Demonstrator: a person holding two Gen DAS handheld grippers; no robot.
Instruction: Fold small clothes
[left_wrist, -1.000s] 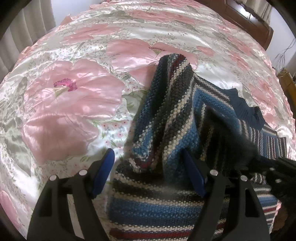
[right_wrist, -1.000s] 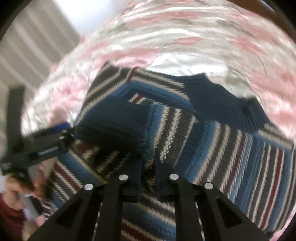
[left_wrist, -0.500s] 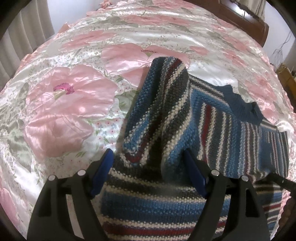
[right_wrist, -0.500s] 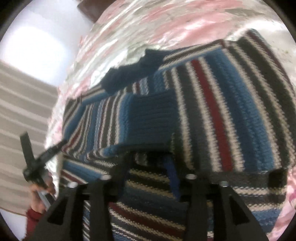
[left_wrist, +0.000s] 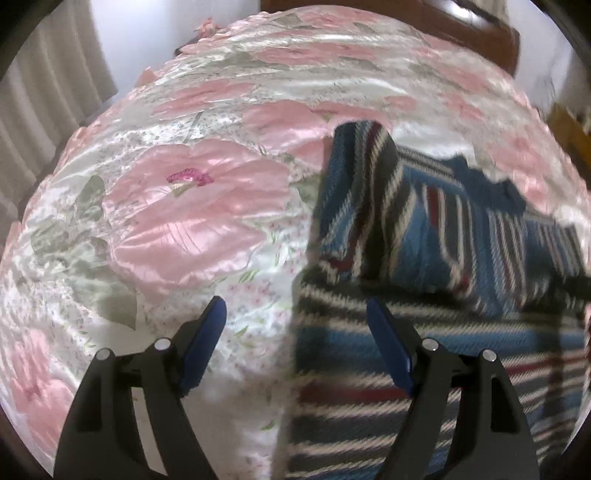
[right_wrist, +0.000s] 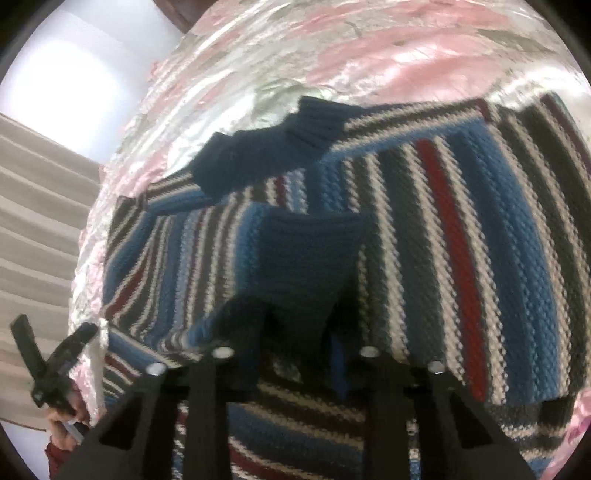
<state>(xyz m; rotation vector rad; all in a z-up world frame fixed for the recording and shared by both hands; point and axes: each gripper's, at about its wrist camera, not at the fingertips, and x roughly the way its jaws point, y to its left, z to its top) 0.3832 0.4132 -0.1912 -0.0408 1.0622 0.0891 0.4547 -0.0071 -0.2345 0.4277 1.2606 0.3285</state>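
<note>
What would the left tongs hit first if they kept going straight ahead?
Probably the left edge of the striped sweater on the floral bedspread; the open left tongs straddle that edge, though depth is unclear.

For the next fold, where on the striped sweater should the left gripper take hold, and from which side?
Probably the sweater's free left side edge, low near the hem. The open left gripper already straddles that edge, one finger over the bedspread, one over the knit. Coming in from the bedspread side seems best: the edge lies flat and unobstructed there, while the right gripper occupies the folded-in cuff.
</note>
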